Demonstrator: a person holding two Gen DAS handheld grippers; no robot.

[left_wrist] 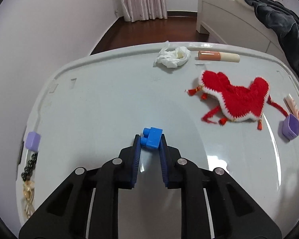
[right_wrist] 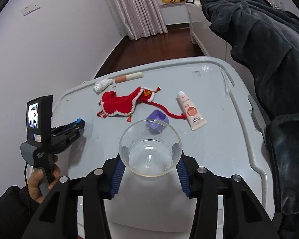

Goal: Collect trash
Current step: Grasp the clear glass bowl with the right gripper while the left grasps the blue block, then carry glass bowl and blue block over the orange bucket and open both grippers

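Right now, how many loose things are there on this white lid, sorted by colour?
Red: 1, knitted red stocking
Blue: 1, blue plastic toy brick
Purple: 2, purple square cap, lilac block
White: 1, crumpled white tissue
Pink and cream: 2, lip-gloss tube, cream tube
Clear: 1, glass bowl
Black: 1, bead string
Total: 9

I see a bright blue toy brick point(left_wrist: 151, 137) between the left gripper's point(left_wrist: 149, 139) black fingers with ribbed blue pads point(left_wrist: 136, 155). Ahead of it: crumpled white tissue point(left_wrist: 172, 56); to its right a red crochet piece point(left_wrist: 237, 97) with white edging. The right gripper point(right_wrist: 150, 155) flanks a clear glass bowl point(right_wrist: 150, 149); just beyond it a lilac box point(right_wrist: 157, 119), then a white tube point(right_wrist: 191, 110) with an orange spot. Pale grey surface point(left_wrist: 99, 109).
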